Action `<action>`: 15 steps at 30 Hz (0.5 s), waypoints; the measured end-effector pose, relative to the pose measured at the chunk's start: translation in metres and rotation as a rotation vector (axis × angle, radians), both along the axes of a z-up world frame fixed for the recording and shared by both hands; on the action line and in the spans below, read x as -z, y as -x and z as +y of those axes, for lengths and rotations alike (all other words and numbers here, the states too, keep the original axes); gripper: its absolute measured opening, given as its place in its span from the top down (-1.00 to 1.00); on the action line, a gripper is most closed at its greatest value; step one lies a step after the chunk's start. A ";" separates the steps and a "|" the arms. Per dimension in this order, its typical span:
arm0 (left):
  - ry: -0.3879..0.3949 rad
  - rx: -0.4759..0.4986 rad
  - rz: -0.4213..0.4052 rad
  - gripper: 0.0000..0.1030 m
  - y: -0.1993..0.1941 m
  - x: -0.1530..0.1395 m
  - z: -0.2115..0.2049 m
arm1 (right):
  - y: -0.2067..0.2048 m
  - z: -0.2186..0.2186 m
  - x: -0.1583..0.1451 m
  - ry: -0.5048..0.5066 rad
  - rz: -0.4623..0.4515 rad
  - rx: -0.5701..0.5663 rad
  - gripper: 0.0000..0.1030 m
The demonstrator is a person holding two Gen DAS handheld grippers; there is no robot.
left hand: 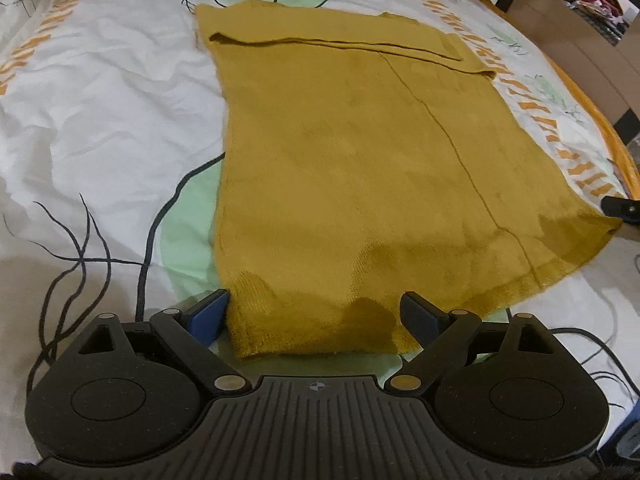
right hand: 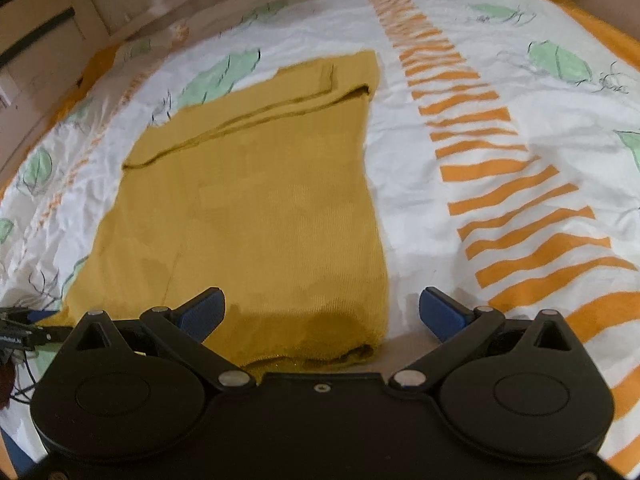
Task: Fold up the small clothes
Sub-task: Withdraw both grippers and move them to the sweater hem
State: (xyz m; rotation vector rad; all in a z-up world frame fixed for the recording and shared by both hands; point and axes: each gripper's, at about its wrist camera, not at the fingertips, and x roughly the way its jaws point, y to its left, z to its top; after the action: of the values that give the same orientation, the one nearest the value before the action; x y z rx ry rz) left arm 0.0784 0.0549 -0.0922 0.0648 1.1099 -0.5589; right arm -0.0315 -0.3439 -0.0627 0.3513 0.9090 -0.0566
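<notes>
A mustard-yellow knit garment (left hand: 344, 168) lies flat on the bed, its sides folded in with a sleeve laid across the far end. My left gripper (left hand: 314, 310) is open, its fingers on either side of the garment's near left corner, just above the hem. The same garment shows in the right wrist view (right hand: 260, 216). My right gripper (right hand: 322, 308) is open over the near right corner, with the hem between its fingers. Neither gripper holds the cloth. The tip of the right gripper (left hand: 622, 210) shows at the left view's right edge.
The bed cover (left hand: 100, 120) is white with green leaves and orange stripes (right hand: 520, 200). Wooden furniture (left hand: 560, 28) stands past the bed's far edge. Dark cables (right hand: 20, 360) lie by the near left of the bed.
</notes>
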 end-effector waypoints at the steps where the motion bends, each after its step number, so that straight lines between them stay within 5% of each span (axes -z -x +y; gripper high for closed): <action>1: 0.003 0.001 0.005 -0.77 -0.002 0.000 0.000 | -0.004 0.000 0.001 -0.003 0.021 -0.012 -1.00; 15: 0.028 0.006 0.080 -0.77 -0.016 0.007 -0.001 | -0.038 -0.028 0.033 -0.364 0.128 -0.064 -1.00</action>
State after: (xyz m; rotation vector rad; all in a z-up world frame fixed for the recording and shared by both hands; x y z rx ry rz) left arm 0.0943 0.0535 -0.0991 0.0214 1.1791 -0.5867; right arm 0.0061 -0.3721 -0.0959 0.6621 1.0576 0.1489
